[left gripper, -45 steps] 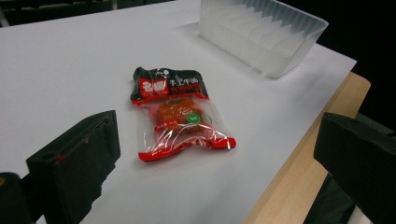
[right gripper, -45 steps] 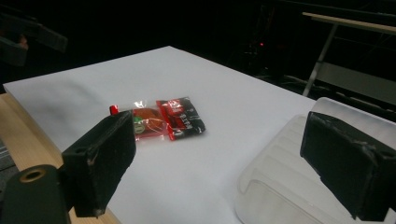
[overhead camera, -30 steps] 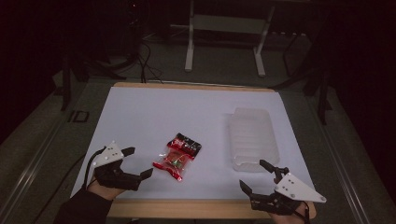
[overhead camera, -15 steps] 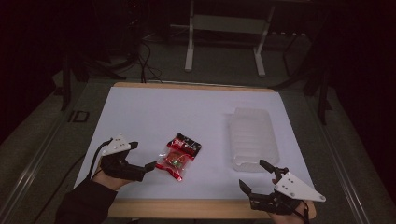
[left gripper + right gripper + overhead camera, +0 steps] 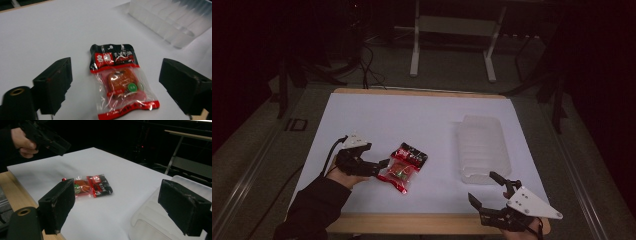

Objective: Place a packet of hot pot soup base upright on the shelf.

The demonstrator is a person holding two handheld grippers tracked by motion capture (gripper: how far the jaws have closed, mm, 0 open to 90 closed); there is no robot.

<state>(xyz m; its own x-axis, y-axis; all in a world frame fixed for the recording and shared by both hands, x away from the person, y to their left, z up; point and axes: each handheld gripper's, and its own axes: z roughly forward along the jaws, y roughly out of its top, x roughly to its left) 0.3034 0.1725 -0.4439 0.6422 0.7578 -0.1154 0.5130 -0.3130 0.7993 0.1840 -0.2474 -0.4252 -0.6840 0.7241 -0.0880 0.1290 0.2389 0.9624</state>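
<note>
Closing in on the snack packet (image 5: 403,166) with the left gripper (image 5: 382,165), jaws wide and just now narrowing a little, standing either side of the packet with nothing pinched yet (pads still clear of the film in the left gripper view). Lying flat on the white table (image 5: 422,120), left of centre and well apart from the clear plastic tray (image 5: 482,147), most likely the place meant for it. Pointing its black header (image 5: 112,56) away and toward the tray, red sealed end (image 5: 125,113) nearest the person, long axis running diagonally. Hanging idle at the near edge, the right gripper (image 5: 489,192), spread wide and holding nothing, probably waiting its turn
</note>
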